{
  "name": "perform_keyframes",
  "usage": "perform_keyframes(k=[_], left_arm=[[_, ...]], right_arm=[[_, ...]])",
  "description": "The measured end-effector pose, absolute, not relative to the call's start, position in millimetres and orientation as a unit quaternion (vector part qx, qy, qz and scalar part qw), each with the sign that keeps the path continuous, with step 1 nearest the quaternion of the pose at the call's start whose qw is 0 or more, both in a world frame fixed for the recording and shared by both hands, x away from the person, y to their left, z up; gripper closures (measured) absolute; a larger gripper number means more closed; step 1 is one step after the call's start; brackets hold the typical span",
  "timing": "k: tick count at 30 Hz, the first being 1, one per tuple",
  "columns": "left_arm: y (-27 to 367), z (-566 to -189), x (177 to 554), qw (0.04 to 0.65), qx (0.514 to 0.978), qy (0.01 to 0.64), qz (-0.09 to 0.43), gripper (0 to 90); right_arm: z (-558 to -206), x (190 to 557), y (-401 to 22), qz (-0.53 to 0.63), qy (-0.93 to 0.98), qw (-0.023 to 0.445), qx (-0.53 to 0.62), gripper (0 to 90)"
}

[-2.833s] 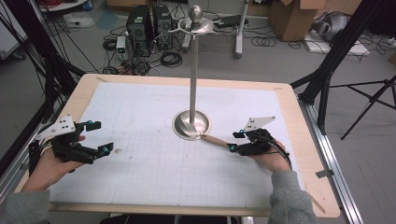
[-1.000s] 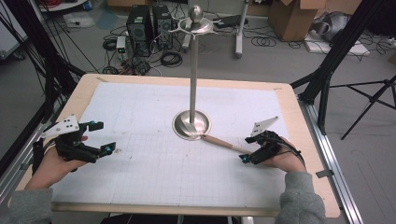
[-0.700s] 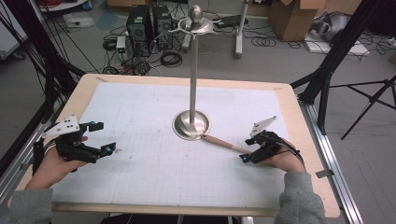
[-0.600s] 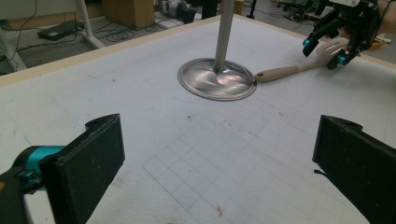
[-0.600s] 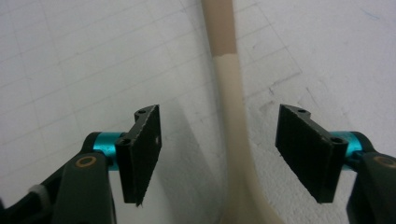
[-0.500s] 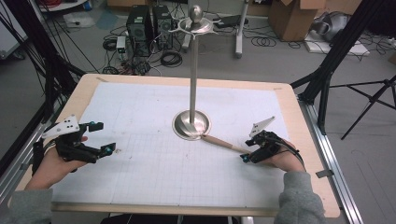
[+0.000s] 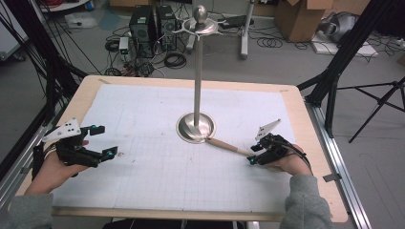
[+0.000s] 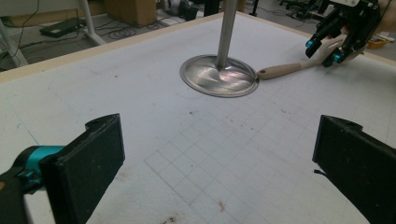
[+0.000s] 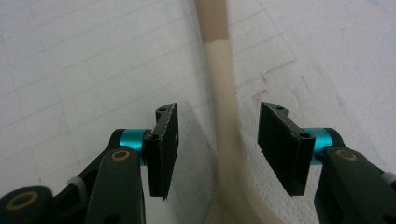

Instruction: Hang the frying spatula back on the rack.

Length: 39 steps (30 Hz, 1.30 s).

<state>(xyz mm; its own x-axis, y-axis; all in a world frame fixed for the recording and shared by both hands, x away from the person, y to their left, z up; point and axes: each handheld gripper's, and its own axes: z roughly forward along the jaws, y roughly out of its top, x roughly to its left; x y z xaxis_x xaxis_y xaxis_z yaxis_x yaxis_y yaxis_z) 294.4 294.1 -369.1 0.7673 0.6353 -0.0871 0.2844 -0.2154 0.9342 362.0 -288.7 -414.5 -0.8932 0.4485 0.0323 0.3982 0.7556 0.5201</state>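
A utensil with a wooden handle (image 7: 229, 145) and a cream neck (image 9: 223, 112) lies flat on the white gridded mat, its handle end touching the round base (image 7: 196, 127) of a tall metal stand (image 7: 197, 71). My right gripper (image 7: 254, 153) sits low over the cream neck. Its jaws have just been closing; in the right gripper view they flank the neck with gaps on both sides, and neither of the pads (image 9: 280, 144) touches it. At the left of the mat my left gripper (image 7: 104, 140) rests wide open with nothing between its jaws.
The mat (image 7: 157, 109) covers most of the wooden table (image 7: 86, 90). The stand's hooked top (image 7: 200, 24) rises well above the table's middle. Cables, computer cases and tripod legs stand on the floor beyond the table's far edge.
The right hand shifted slightly right and toward the near edge along the utensil, and its jaws narrowed around the cream neck. The left gripper and the utensil stayed put.
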Motion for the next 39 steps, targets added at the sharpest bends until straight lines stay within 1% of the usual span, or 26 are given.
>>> perform_keyframes(k=[4, 12, 15, 23, 39], left_arm=[[294.1, -369.3, 294.4, 0.549, 0.763, 0.302, 0.159, 2.6], [293.6, -368.2, 294.0, 0.551, 0.763, 0.299, 0.160, 2.6], [294.0, -367.2, 293.5, 0.553, 0.761, 0.299, 0.160, 2.6], [296.5, -369.1, 293.8, 0.550, 0.761, 0.303, 0.160, 2.6], [296.5, -369.1, 293.3, 0.551, 0.761, 0.304, 0.160, 2.6]], right_arm=[[-416.4, 362.1, -290.6, 0.260, 0.938, 0.043, 0.226, 50.4], [-418.5, 362.5, -290.7, 0.247, 0.941, 0.049, 0.224, 53.6], [-417.6, 362.5, -291.5, 0.245, 0.942, 0.054, 0.224, 58.8], [-418.4, 361.0, -293.1, 0.249, 0.942, 0.060, 0.217, 67.3], [-420.5, 357.6, -299.1, 0.260, 0.936, 0.062, 0.227, 69.4]])
